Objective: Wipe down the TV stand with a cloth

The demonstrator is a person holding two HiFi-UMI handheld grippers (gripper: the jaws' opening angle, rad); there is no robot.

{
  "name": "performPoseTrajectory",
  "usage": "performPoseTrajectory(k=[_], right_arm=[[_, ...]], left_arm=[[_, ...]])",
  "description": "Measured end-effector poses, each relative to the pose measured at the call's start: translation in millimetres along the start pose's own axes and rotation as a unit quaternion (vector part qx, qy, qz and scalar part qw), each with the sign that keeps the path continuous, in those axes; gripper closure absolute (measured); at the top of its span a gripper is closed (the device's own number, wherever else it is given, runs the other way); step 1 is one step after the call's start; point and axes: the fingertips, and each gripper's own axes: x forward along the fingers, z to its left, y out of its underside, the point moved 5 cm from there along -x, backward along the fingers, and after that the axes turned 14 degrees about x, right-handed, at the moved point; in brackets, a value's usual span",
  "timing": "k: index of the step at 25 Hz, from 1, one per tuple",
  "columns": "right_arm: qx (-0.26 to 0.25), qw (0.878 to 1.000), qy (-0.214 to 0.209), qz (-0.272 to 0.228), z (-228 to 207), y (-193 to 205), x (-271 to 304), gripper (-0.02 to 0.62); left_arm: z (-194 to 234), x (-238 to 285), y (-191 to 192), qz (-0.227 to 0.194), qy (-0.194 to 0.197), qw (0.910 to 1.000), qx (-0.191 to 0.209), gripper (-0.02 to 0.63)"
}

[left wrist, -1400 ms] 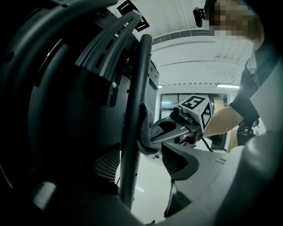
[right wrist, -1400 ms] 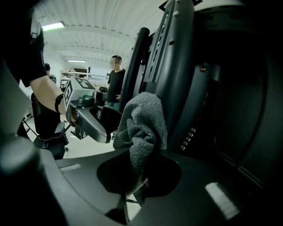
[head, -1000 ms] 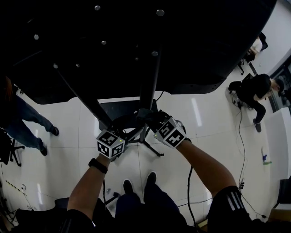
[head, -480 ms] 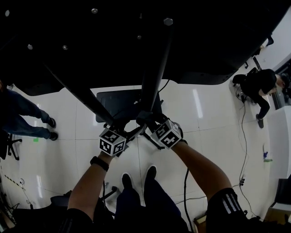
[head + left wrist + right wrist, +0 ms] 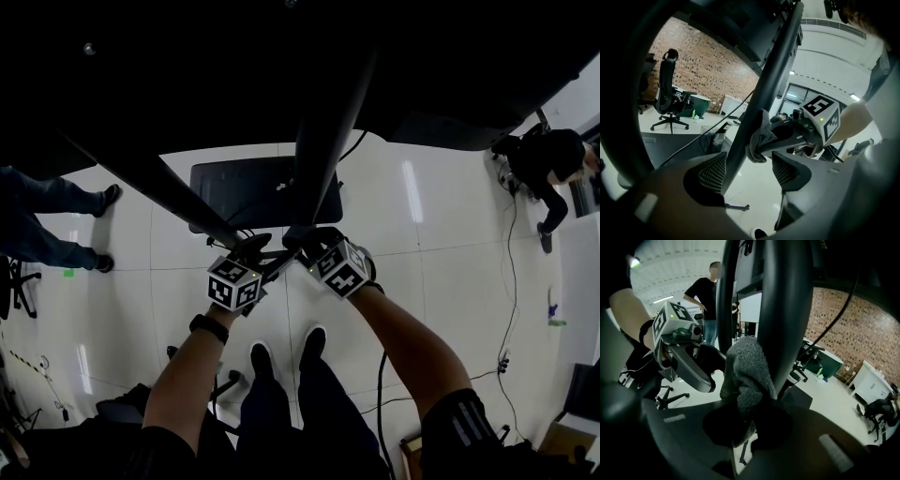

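At frame centre the right gripper (image 5: 745,420) clamps a grey cloth (image 5: 747,376) against the black TV stand pole (image 5: 787,310), while the left gripper (image 5: 747,171) holds its 2 jaws apart around that pole.

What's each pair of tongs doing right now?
Left tongs: open, stand pole between them.
Right tongs: closed on the grey cloth, pressed to the pole.

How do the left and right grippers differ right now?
The right gripper is shut on the grey cloth; the left gripper has its jaws apart, clamping nothing. The right gripper's cloth touches the stand pole; the left gripper only sits near that pole. Both carry marker cubes.
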Motion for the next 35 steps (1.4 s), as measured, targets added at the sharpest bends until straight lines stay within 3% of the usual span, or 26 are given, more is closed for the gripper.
performPoseTrajectory(k=[14,20,25,35], right_arm=[[0.027,0.998,0.007,0.056,-8.4,58.5,65.4,0.566],[0.042,0.998,0.000,0.049,0.9,64.7,57.2,0.566],[0.041,0.999,-0.009,0.000,27.6,43.5,14.0,0.566],[0.044,0.987,-0.008,-0.152,114.1,-58.3,-125.6,0.566]], left_arm=[[5.7,33.1,68.8,0.043,0.006,0.9985,-0.032,0.275],[0.1,27.3,75.1,0.047,0.015,0.9983,-0.031,0.276],[-14.8,-7.2,48.3,0.020,0.022,0.9995,-0.010,0.276],[-74.6,-142.0,-55.1,-0.076,0.039,0.9941,0.067,0.276]])
